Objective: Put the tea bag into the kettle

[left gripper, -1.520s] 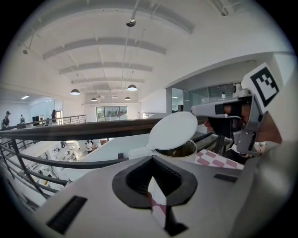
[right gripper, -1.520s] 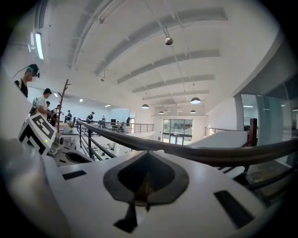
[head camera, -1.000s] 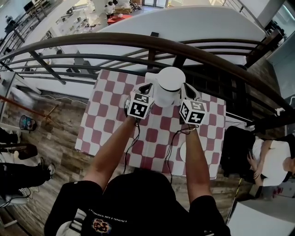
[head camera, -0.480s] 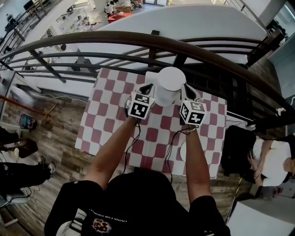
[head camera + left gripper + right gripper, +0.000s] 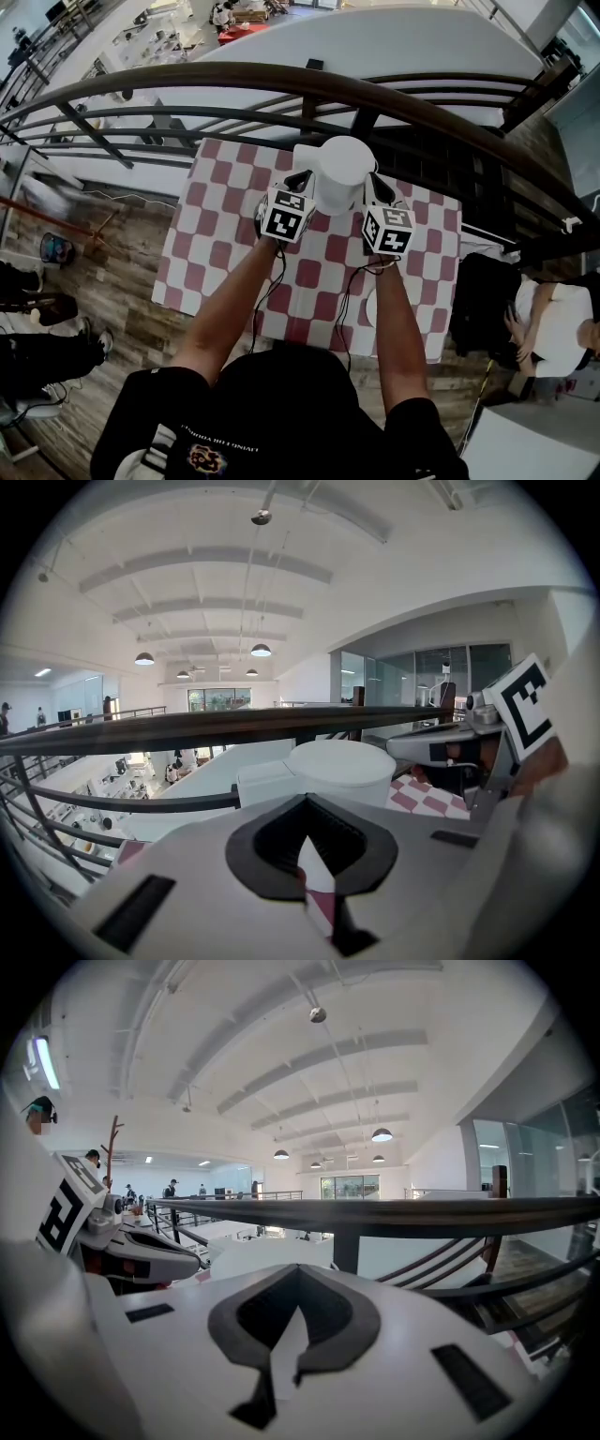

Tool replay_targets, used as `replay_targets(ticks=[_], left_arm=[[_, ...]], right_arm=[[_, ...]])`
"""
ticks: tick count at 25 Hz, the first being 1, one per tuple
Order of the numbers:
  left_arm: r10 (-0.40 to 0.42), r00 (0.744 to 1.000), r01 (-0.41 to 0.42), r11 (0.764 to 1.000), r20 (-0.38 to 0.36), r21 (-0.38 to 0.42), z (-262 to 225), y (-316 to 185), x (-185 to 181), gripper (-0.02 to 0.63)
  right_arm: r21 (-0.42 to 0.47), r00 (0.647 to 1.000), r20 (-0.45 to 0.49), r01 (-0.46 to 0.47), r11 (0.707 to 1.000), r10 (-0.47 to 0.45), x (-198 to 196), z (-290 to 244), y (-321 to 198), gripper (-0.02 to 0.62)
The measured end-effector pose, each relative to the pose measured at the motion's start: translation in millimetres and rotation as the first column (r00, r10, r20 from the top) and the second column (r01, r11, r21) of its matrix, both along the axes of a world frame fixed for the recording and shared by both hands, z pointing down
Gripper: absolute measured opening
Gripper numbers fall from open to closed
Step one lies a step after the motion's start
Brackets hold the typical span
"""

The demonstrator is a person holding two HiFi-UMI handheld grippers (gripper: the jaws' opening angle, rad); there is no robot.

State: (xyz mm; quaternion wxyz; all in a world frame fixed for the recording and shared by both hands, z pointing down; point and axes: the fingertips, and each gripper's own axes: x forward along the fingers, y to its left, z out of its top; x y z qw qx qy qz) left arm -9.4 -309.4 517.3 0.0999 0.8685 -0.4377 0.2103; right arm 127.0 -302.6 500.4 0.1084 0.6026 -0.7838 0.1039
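The white kettle (image 5: 343, 174) stands near the far edge of the checked table (image 5: 211, 239), its top covered by a white lid. In the left gripper view the kettle (image 5: 342, 772) rises just beyond my jaws, slightly to the right. My left gripper (image 5: 300, 180) is close by the kettle's left side and my right gripper (image 5: 378, 190) close by its right side. Seen in their own views, the left gripper (image 5: 314, 860) and the right gripper (image 5: 284, 1335) both have their jaws together, with nothing between the pads. No tea bag shows in any view.
A dark curved railing (image 5: 309, 86) runs right behind the table, with a drop to a lower floor beyond it. A white plate (image 5: 372, 309) lies near the table's front right. A seated person (image 5: 553, 328) is off to the right.
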Motion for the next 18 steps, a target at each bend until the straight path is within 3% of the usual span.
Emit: replay_targets(ticks=[18], left_arm=[[0.012, 1.0, -0.012, 0.999, -0.005, 0.035, -14, 14, -8, -0.001]], right_arm=[[0.026, 1.0, -0.013, 0.014, 1.0, -0.014, -10, -9, 17, 0.012]])
